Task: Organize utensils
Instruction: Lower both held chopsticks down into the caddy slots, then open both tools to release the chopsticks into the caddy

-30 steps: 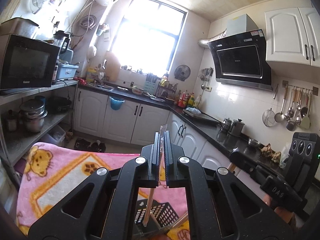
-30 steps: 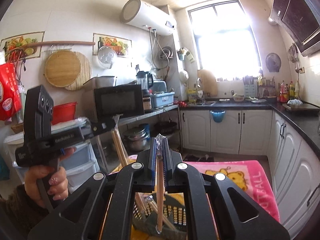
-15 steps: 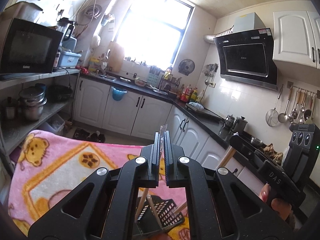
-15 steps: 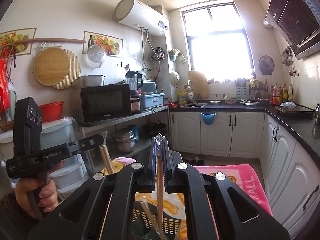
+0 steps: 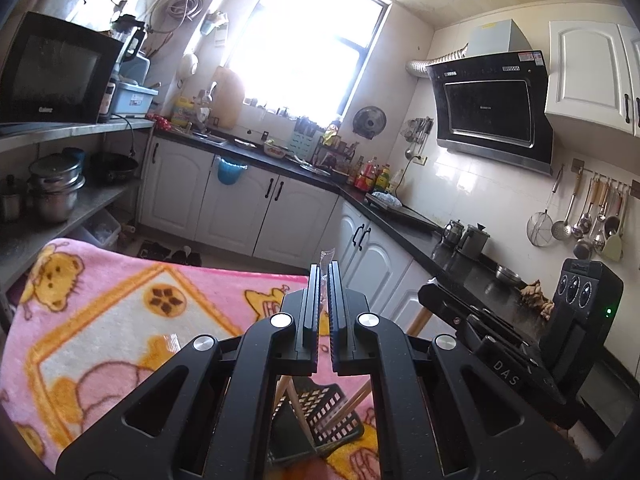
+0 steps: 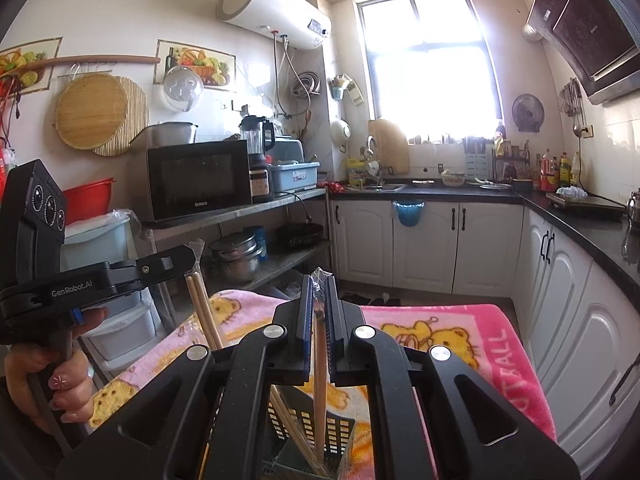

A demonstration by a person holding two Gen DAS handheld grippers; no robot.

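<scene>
Left wrist view: the left tool (image 5: pixel 324 280) sits at centre frame, its jaws narrowed onto a wrapped pair of chopsticks (image 5: pixel 280 394) whose shafts run down behind the linkage toward the black slotted holder (image 5: pixel 320 408) at bottom centre. The holder stands on the pink blanket (image 5: pixel 120 320) covering the worktop. At right, the right tool (image 5: pixel 460 308) slants its own chopsticks (image 5: pixel 416 322) toward the same holder. To finish this step well, I would keep the grip firm until the tips are clearly below the holder's rim, then let go.

Right wrist view: the right tool (image 6: pixel 319 288) at centre is clamped on a wrapped pair (image 6: pixel 320 380) hanging nearly upright, tips inside the holder (image 6: pixel 336 428) at the bottom edge. At left, a hand (image 6: pixel 56 380) carries the left tool (image 6: pixel 176 258), its chopsticks (image 6: pixel 204 316) angled down toward the holder. The two pairs look likely to cross inside, so release one first and lift straight up, lest the light holder tip.
</scene>
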